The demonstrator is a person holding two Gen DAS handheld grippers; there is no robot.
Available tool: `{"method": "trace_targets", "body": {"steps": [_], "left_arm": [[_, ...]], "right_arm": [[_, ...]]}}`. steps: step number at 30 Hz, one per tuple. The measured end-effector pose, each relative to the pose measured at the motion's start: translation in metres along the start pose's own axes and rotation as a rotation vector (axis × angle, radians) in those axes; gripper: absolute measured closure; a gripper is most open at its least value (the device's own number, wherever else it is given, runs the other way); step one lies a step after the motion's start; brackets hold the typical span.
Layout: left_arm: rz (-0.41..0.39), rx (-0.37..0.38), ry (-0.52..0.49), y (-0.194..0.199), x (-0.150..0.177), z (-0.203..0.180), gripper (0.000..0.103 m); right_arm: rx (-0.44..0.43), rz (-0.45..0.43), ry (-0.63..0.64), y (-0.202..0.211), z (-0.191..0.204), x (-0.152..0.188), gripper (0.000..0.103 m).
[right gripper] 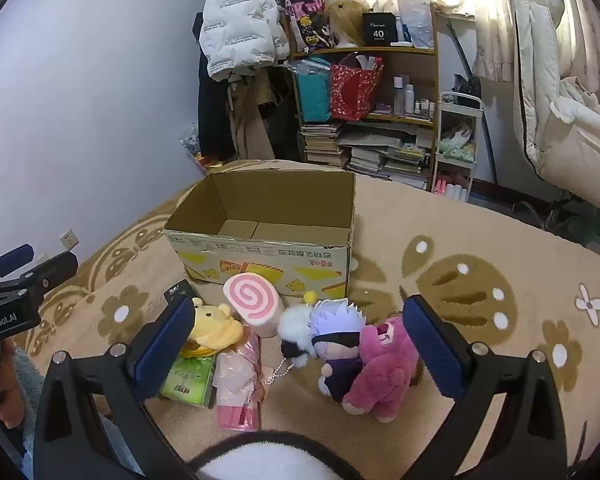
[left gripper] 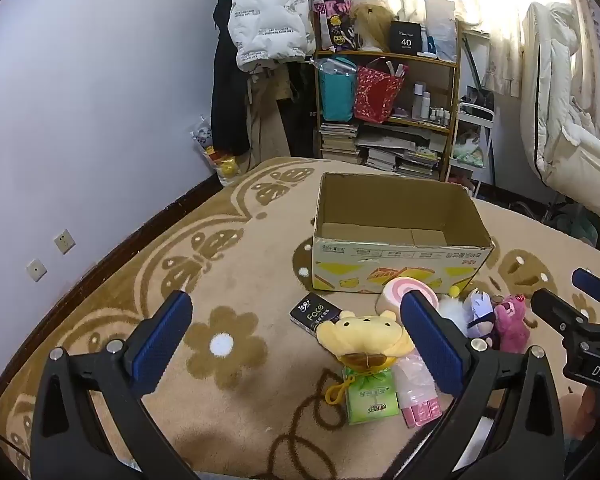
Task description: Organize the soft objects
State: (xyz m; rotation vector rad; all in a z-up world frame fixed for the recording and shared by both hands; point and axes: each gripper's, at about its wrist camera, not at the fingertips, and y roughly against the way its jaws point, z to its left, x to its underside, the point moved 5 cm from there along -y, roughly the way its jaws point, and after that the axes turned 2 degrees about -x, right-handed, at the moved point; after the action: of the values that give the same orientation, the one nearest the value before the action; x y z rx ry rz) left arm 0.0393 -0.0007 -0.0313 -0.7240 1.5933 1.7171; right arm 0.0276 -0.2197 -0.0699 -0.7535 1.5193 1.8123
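A: Nearest the right camera is a white furry thing with a dark rim (right gripper: 276, 454), right at the bottom edge; what it is, I cannot tell. Past it, the right gripper (right gripper: 298, 344) has its fingers spread wide, holding nothing; the left gripper (left gripper: 296, 334) stands the same, wide apart and empty.

B: And the soft things?

A: All in a heap on the bed cover (right gripper: 480, 240), just in front of the box (right gripper: 260, 258); the yellow bear (right gripper: 214, 326) lies on a green pack (right gripper: 188, 380), touching a pink pack (right gripper: 238, 384); the pink swirl roll (right gripper: 254, 306) leans near the box's front wall; the white-haired doll (right gripper: 336, 340) presses against the pink plush (right gripper: 384, 372); a black pack (left gripper: 314, 316) lies left of the bear.

B: So nothing is in the box?

A: What shows of its floor is bare; I judge the sorting is at its start, with a first pick being chosen.

B: What does the next move call for?

A: The pink plush sits between the right fingers' line of sight; lowering around its body, closing gently since it will squash, then lifting over the box's near wall; the doll touching it may drag along.
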Motion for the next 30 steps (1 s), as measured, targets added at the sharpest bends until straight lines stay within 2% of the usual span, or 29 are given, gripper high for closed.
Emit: {"method": "trace_targets", "body": {"steps": [30], "left_arm": [[0.019, -0.007, 0.011, -0.004, -0.002, 0.010, 0.000]], "right_arm": [[0.000, -0.005, -0.016, 0.006, -0.008, -0.004, 0.000]]}}
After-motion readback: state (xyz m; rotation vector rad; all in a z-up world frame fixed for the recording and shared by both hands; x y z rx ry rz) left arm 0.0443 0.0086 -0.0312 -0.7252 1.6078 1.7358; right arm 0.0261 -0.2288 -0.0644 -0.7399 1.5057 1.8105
